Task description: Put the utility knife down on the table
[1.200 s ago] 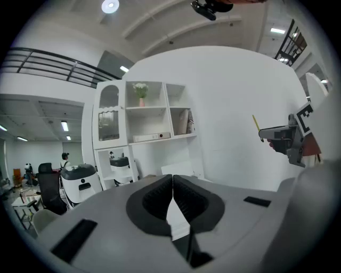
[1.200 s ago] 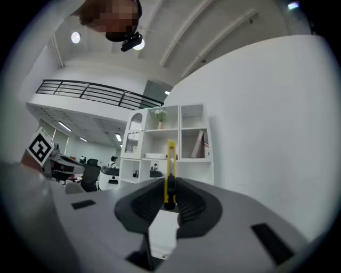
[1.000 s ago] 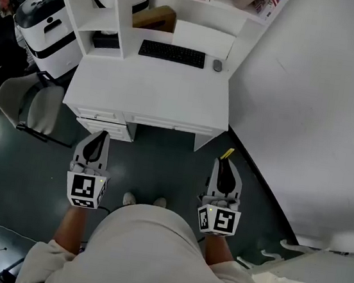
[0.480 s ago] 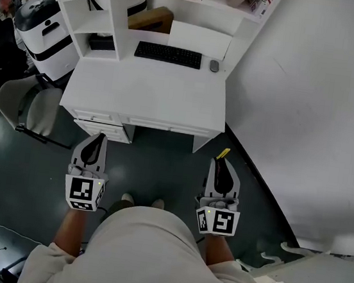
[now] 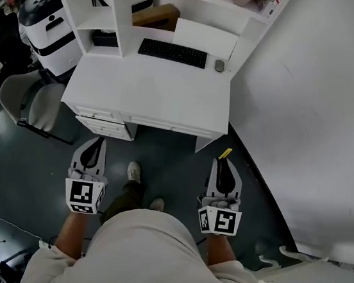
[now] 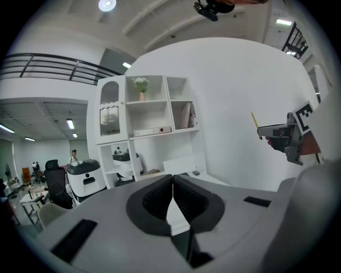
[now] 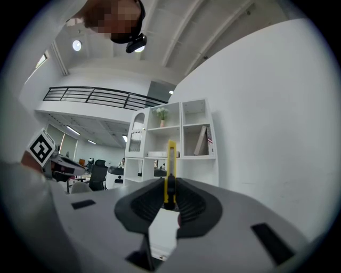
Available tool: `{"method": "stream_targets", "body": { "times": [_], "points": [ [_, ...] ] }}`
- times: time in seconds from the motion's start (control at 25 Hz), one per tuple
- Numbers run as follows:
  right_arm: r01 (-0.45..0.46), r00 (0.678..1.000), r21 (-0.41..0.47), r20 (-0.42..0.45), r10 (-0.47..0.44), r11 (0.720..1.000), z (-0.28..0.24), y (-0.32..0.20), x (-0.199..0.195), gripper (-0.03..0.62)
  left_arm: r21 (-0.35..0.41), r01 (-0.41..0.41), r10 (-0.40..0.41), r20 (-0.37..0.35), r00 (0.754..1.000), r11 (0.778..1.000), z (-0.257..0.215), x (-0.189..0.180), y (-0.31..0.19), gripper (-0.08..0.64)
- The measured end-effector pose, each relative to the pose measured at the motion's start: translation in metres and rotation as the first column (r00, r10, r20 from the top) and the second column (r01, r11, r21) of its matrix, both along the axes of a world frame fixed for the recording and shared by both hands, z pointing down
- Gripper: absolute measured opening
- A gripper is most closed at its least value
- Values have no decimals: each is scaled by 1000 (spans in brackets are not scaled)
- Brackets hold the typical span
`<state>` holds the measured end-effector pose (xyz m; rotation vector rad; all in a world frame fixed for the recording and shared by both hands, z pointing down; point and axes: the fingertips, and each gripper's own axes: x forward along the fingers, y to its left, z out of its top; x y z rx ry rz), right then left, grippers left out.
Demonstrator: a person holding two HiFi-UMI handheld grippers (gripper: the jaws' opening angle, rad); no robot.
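Person seen from above, standing on a dark floor and facing a white table [image 5: 151, 92] with drawers, one two-jaw gripper in each hand. The right gripper [image 5: 220, 162] has its jaws clamped on a slim yellow utility knife [image 5: 226, 154]. In the right gripper view the knife [image 7: 170, 168] stands upright in the narrow gap between the two black pads [image 7: 186, 202], its upper part rising well past the fingertips. From the head view, its yellow tip pokes forward beyond the jaws over the floor, near the table's front right corner but not touching it. The left gripper [image 5: 98, 143] has its jaws pressed together with nothing between them.

On the table lie a flat black keyboard [image 5: 172, 52] and a small grey mouse [image 5: 219, 65] just beside it. A white shelf unit [image 5: 122, 14] stands at the table's back. One open compartment holds a brown cardboard box [image 5: 156, 17], a lower left one a dark object too small to tell, an upper right one leaning books [image 7: 205, 139], and a top one a small vase of flowers [image 7: 161, 114]
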<state>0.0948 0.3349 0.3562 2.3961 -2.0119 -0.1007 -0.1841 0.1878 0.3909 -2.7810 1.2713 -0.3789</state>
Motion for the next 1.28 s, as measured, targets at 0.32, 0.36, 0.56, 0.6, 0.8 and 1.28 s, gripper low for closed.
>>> {"method": "stream_targets", "body": {
  "times": [0.32,0.36,0.56,0.6,0.8,1.28],
  "points": [
    [-5,1000,-24,-14,4,1000,9,-42,5,67,-16,-20,20,-22,1000,1000,15,16,-44,6],
    [-8,1000,-26,-17,7,1000,10,-49,7,67,-16,-24,23,-25,999,1000,16,19,-52,6],
    [-26,999,-29,-30,25,999,9,-90,17,67,-21,-41,40,-36,999,999,19,33,-98,6],
    [-29,999,-30,-31,28,999,8,-99,20,67,-21,-45,44,-38,998,999,18,36,-108,6],
    [-45,998,-38,-42,44,998,7,-147,30,67,-29,-68,67,-50,997,997,20,52,-158,6],
    [-102,990,-105,-104,91,989,12,-260,51,67,-57,-164,160,-65,985,985,24,85,-272,6]
  ]
}}
